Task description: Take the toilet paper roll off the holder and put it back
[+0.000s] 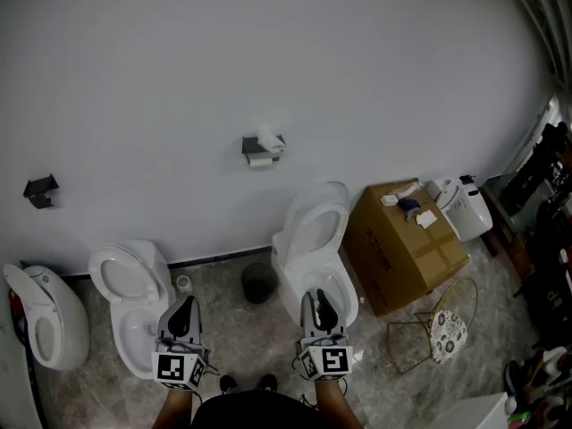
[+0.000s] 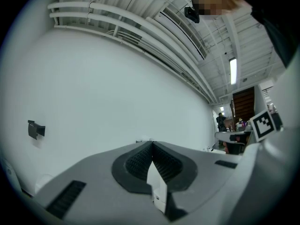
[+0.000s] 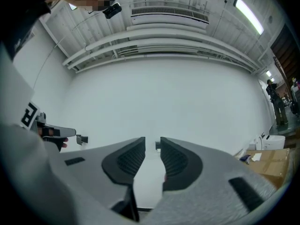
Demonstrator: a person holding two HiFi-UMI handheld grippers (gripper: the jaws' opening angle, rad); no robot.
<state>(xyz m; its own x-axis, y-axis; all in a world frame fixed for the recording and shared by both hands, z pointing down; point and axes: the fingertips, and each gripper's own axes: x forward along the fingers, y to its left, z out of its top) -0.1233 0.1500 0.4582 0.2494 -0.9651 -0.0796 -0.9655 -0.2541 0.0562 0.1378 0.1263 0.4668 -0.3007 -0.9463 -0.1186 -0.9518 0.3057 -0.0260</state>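
While both grippers are hanging low in front of the person, well apart from the wall [image 1: 268, 52], the toilet paper roll [image 1: 267, 140] is sitting on its holder [image 1: 249, 144], a loose sheet dangling below. Left gripper [image 1: 185, 304]: jaws are pressing together, nothing between them. Right gripper [image 1: 321, 299]: jaws are standing slightly apart, empty, pointing toward the holder.

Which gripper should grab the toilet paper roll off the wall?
Probably the right gripper: its jaws stand slightly apart and point at the holder with the toilet paper roll. The left gripper has its jaws shut.
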